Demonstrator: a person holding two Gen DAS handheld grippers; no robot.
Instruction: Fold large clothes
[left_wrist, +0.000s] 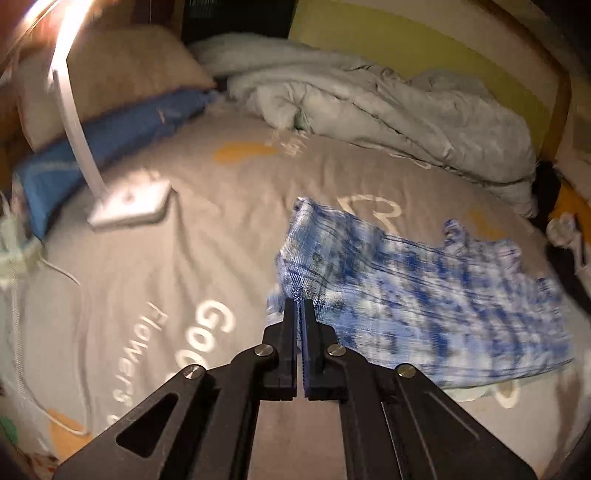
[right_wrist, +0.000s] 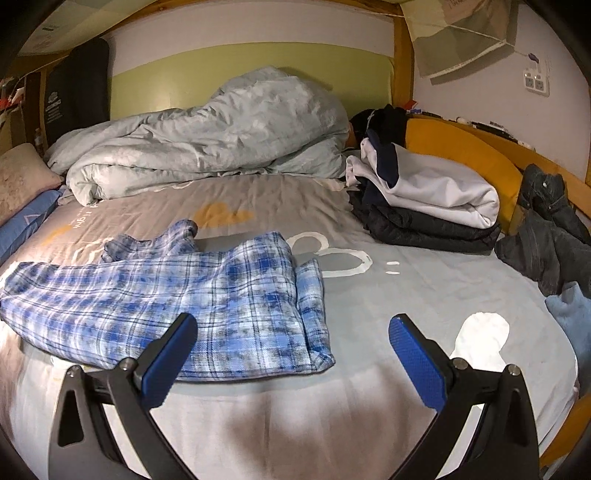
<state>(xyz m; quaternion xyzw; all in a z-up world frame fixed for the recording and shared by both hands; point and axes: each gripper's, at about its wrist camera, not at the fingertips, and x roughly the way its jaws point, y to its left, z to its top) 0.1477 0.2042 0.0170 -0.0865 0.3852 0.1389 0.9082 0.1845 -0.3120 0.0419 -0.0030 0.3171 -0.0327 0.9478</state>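
Note:
A blue and white plaid garment (left_wrist: 417, 299) lies partly folded on the grey bed sheet (left_wrist: 166, 258). My left gripper (left_wrist: 299, 301) is shut on its near left edge, with fabric caught between the fingertips. In the right wrist view the same plaid garment (right_wrist: 177, 306) lies flat at the left. My right gripper (right_wrist: 293, 328) is open and empty, held just above the sheet (right_wrist: 369, 295) beside the garment's right edge.
A crumpled pale duvet (right_wrist: 207, 136) lies along the far wall. A stack of folded clothes (right_wrist: 424, 199) sits at the back right, with dark jeans (right_wrist: 546, 236) by the bed frame. A white lamp (left_wrist: 129, 206) and pillows (left_wrist: 110, 96) are at the left.

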